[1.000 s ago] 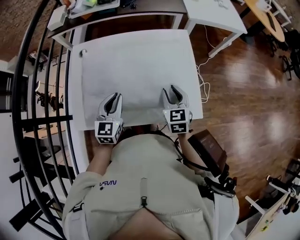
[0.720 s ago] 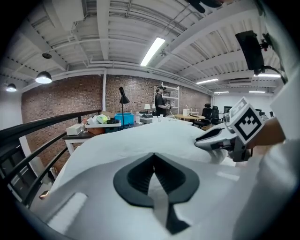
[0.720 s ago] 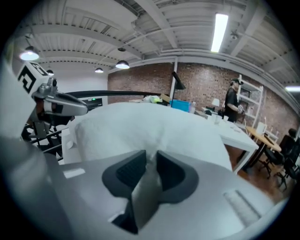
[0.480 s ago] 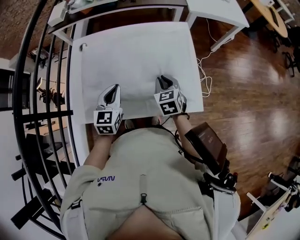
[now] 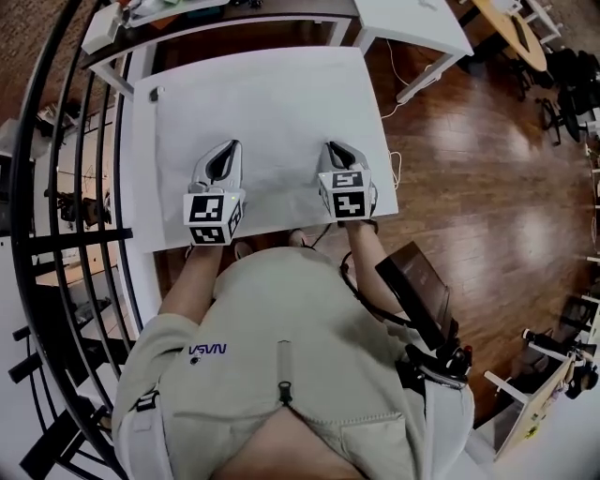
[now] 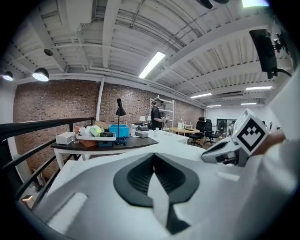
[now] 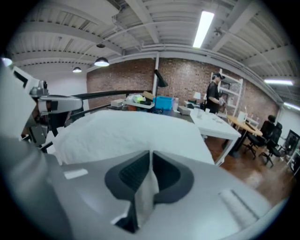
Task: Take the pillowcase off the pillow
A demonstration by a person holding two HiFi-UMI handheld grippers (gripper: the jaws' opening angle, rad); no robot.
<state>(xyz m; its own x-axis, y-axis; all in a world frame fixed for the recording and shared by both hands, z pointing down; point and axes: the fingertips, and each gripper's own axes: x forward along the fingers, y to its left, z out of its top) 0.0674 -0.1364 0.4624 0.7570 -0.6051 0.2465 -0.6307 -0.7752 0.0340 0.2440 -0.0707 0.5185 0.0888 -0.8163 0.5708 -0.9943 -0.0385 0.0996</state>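
The white fabric pillowcase (image 5: 272, 112) is still on its pillow, lying flat mid-frame on the white tabletop (image 5: 142, 178). At its near edge the left gripper (image 5: 228, 155) is clenched on a thin pinch of cloth, and the right gripper (image 5: 336, 152) has just been closing its jaws on a fold too. My worry is those skinny pinches slip out. Or they've caught the pillow as well, and then everything just drags along.

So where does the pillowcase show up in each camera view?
Head view: pillowcase fills the middle, covering most of the white table.
Left gripper view: low centre, a fold pinched between the fingers.
Right gripper view: a white mound across the middle, plus a fold at low centre.
Shared landmark: the dark cluttered table beyond it.
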